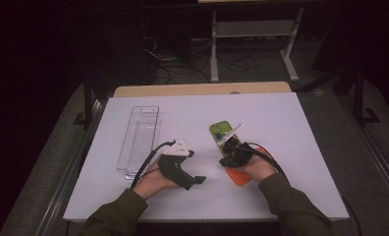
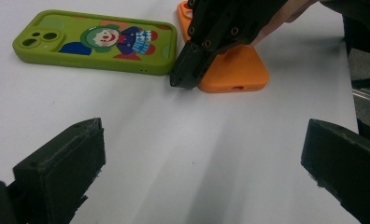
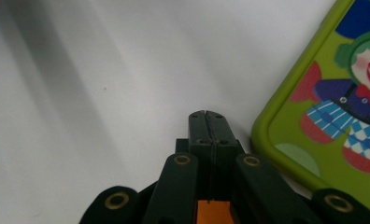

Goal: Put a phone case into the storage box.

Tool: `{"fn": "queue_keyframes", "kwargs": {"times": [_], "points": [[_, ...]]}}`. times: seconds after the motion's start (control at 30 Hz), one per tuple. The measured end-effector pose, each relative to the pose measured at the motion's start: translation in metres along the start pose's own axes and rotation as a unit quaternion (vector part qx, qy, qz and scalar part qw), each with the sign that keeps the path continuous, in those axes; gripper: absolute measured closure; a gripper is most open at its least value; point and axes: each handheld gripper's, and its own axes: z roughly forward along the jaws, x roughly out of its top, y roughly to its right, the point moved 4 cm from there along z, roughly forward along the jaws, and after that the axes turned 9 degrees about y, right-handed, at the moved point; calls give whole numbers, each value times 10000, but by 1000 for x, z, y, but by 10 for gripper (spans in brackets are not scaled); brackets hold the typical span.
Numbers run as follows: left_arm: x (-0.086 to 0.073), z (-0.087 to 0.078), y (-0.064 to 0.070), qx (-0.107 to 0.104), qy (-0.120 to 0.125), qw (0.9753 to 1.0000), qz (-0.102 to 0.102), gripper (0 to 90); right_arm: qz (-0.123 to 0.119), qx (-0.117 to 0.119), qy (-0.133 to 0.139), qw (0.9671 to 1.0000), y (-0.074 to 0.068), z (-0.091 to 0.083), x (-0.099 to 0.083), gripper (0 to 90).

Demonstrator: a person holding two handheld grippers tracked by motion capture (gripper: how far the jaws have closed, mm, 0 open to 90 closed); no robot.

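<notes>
The right gripper (image 2: 185,77) has its fingers pressed flat together with nothing between them, the tips resting low on the white tabletop (image 1: 291,128) in the gap between two phone cases. The orange phone case (image 2: 239,70) lies under and behind that gripper, at about 6 o'clock from its tips in the right gripper view, where a sliver of orange (image 3: 212,212) shows below the linkage. The green clown phone case (image 3: 332,107) lies flat just beside the tips at 3 o'clock, near but, as far as I can judge, not touching. The left gripper (image 2: 202,168) hovers above bare tabletop with its fingers (image 2: 64,163) spread wide and empty, pointed at both cases. A clear plastic tray (image 1: 139,140) sits well apart, at about 10 o'clock from the left gripper in the high view.

The main risk, as I judge it, is that the closed right tips push rather than grip. With the fingers shut, any forward or sideways move could shove the green case across the smooth surface or skate off the orange one's rounded edge. Both cases lie flat, with little rim to catch, so a pinch could slip. The right hand partly covers the orange case, which could crowd the left gripper if it comes in.
</notes>
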Motion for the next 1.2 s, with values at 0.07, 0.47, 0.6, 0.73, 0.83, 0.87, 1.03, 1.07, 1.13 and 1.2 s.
{"fn": "queue_keyframes", "kwargs": {"times": [0.07,0.47,0.6,0.73,0.83,0.87,1.03,1.07,1.13,1.2], "points": [[0,0,0,-2,-1,10000,-7,0,-16,-60,-61,10000,0,0,-2,888],[0,-1,0,-8,-20,10000,20,0,-119,-118,-182,9997,-3,-9,-14,889],[-1,0,0,0,-24,10000,-22,0,-37,-147,-230,9996,-3,-19,-26,889],[-1,-1,-1,5,-48,10000,19,0,27,-178,-268,9995,-3,-26,-33,889],[-1,0,-1,-4,-68,10000,42,0,71,-202,-287,9994,-3,-32,-40,889],[-2,0,-1,-4,-69,10000,27,0,62,-212,-276,9994,-2,-35,-43,889],[-2,0,-1,3,-92,10000,26,0,172,-327,-280,9989,2,-50,-59,889],[-3,0,-2,2,-102,9999,33,0,186,-342,-278,9989,2,-52,-62,889],[-3,0,-2,2,-107,9999,36,0,221,-345,-283,9988,2,-55,-64,889],[-3,0,-1,4,-111,9999,24,0,232,-384,-294,9986,2,-61,-70,889]]}}
